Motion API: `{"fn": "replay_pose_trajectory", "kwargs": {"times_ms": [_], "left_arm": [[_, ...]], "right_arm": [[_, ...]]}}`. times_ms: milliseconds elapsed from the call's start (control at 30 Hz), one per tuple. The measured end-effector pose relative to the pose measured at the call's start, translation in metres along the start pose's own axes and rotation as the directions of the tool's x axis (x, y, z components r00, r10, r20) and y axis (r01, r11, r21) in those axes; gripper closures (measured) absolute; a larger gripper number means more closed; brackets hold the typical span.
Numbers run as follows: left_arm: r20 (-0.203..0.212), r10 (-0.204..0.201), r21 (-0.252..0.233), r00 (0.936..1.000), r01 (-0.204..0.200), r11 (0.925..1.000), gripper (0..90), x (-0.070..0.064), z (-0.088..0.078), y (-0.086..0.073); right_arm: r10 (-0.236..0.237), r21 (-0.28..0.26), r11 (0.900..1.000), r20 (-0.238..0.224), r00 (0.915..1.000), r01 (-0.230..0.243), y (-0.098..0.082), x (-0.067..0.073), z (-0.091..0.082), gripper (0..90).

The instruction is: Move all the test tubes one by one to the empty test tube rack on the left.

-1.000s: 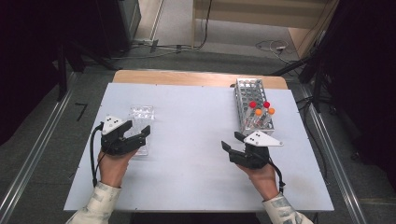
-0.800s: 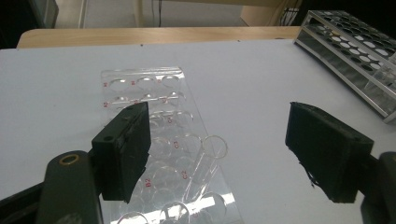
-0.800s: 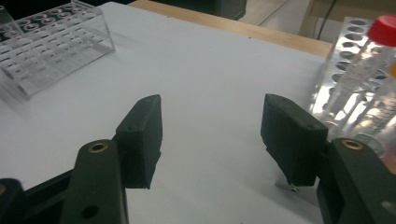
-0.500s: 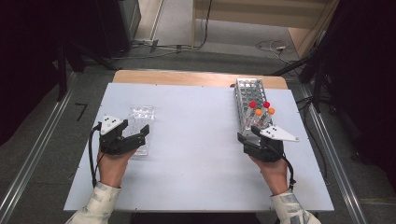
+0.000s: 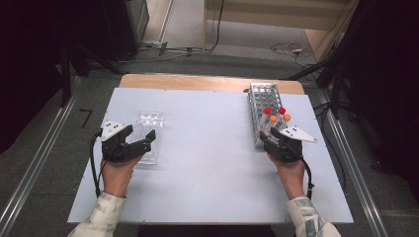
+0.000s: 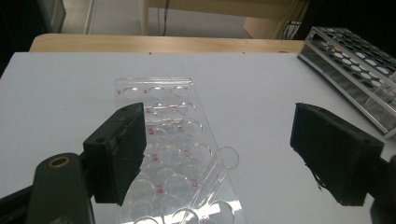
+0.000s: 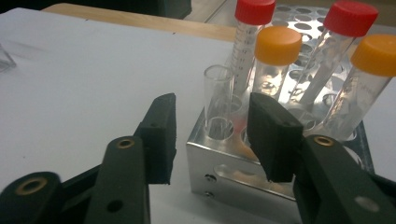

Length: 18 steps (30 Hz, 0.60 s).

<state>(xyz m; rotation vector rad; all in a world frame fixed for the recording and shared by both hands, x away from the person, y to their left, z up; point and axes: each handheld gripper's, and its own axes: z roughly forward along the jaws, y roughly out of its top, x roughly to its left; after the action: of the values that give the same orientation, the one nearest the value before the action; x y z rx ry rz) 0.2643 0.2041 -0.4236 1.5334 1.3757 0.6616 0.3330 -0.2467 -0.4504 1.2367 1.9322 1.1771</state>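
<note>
A clear well plate (image 5: 149,129) (image 6: 173,140) lies at the table's left, and a small uncapped clear tube (image 6: 218,171) rests on its near part. My left gripper (image 5: 138,139) (image 6: 224,154) hovers over that plate, open wide after opening slightly more, nothing gripped. A metal tube rack (image 5: 263,106) (image 7: 224,158) at the right holds red-capped tubes (image 7: 247,37), orange-capped tubes (image 7: 275,56) and one uncapped clear tube (image 7: 217,100). My right gripper (image 5: 271,138) (image 7: 217,140) sits at the rack's near end. Its jaws have just been closing and straddle the rack's corner below the uncapped tube without pressing on it.
The white table (image 5: 207,148) has a wooden strip (image 5: 197,81) along its far edge. Most holes of the rack's far part (image 6: 359,60) stand empty. Cables lie on the floor (image 5: 197,49) beyond the table, and metal rails run along both sides.
My right gripper has moved right and forward up to the rack's near end, and its jaws have narrowed. The left hand has stayed over the well plate.
</note>
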Motion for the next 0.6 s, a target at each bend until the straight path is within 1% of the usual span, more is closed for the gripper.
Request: {"fn": "replay_pose_trajectory", "kwargs": {"times_ms": [67,100,200,267,333,400,500,600], "left_arm": [[-0.002,0.007,-0.001,1.0,-0.007,1.0,18.7,-0.001,0.0,0.0],[-0.002,0.006,-0.001,1.0,-0.006,1.0,18.7,-0.001,0.0,0.0],[0.005,-0.002,-0.003,1.0,0.002,1.0,18.7,-0.001,0.0,0.001],[0.008,-0.01,-0.004,0.9999,0.01,0.9999,18.7,-0.001,-0.001,0.001],[0.006,-0.004,-0.003,1.0,0.004,1.0,18.7,-0.001,-0.001,0.0],[0.009,-0.011,-0.005,0.9999,0.011,0.9999,18.7,-0.001,-0.002,0.001],[0.014,-0.011,-0.008,0.9998,0.011,0.9999,18.7,-0.002,-0.001,0.001],[0.015,-0.008,-0.01,0.9999,0.008,0.9999,18.7,-0.003,-0.002,0.001]], "right_arm": [[-0.007,-0.006,1.0,0.009,0.9999,0.007,0.001,0.0,0.001,55.6],[-0.011,-0.006,1.0,0.013,0.9999,0.011,0.001,0.0,0.002,56.2],[0.001,-0.006,1.0,0.015,0.9999,-0.001,0.001,-0.002,0.006,60.4],[-0.004,-0.004,1.0,0.013,0.9999,0.005,0.001,-0.002,0.009,62.6],[-0.011,0.002,1.0,0.017,0.9998,0.011,0.0,0.0,0.012,63.2],[-0.014,0.005,1.0,0.018,0.9997,0.013,0.0,0.001,0.013,64.1],[-0.022,-0.012,1.0,0.03,0.9993,0.023,0.0,0.001,0.013,66.6],[-0.024,-0.01,1.0,0.034,0.9991,0.024,0.001,0.001,0.013,66.6]]}}
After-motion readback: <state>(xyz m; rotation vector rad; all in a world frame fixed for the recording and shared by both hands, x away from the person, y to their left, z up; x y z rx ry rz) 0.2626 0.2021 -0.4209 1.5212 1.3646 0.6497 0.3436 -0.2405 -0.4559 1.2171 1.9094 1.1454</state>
